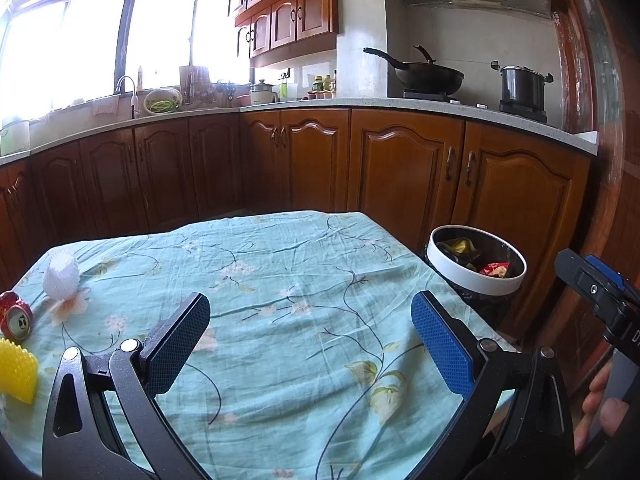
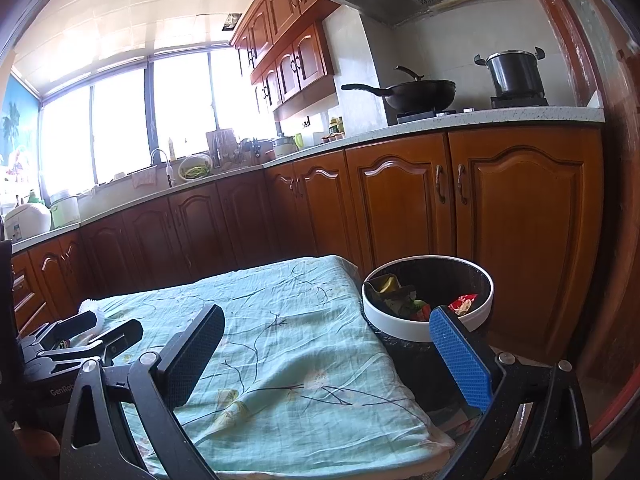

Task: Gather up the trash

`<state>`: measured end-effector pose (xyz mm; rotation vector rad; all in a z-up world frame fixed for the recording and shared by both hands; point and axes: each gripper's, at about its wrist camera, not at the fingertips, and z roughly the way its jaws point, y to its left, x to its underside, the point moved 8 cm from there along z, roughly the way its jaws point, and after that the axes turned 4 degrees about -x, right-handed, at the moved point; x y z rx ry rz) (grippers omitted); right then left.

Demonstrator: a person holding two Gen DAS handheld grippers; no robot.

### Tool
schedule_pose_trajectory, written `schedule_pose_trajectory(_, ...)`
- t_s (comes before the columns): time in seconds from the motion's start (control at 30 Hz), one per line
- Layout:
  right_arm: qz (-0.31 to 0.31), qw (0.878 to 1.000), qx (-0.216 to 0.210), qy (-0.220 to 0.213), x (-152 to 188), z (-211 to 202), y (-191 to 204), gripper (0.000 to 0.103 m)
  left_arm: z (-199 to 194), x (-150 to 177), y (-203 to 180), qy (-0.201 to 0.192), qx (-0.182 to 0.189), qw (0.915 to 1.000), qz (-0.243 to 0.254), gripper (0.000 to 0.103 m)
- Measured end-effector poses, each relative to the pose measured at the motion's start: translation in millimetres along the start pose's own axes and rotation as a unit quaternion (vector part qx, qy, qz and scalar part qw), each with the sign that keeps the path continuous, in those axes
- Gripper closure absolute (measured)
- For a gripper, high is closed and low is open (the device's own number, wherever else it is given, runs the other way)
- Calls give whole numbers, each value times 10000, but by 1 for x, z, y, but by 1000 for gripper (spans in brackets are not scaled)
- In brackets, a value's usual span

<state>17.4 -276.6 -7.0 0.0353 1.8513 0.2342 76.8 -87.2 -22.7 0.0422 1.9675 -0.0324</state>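
In the left wrist view my left gripper (image 1: 310, 320) is open and empty above the light blue floral tablecloth (image 1: 280, 264). At the table's left edge lie a white foam fruit net (image 1: 60, 274), a crushed red can (image 1: 16, 316) and a yellow foam net (image 1: 16, 368). A round bin with a white rim (image 1: 476, 266) stands on the floor right of the table, holding wrappers and peels. In the right wrist view my right gripper (image 2: 328, 340) is open and empty over the table's right edge, next to the bin (image 2: 426, 330). The left gripper (image 2: 84, 336) shows at far left there.
Wooden base cabinets (image 1: 400, 168) and a counter wrap the room behind the table. A wok (image 1: 428, 74) and a pot (image 1: 522, 86) sit on the stove. A sink and faucet (image 1: 130, 96) stand under the window. A wooden door frame (image 2: 612, 200) is at right.
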Motion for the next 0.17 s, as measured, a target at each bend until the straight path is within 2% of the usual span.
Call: schedule_pose_trajectory(0.17, 53, 9999, -33, 101, 1, 9, -4, 0, 5, 0, 3, 67, 23, 10000, -51, 0)
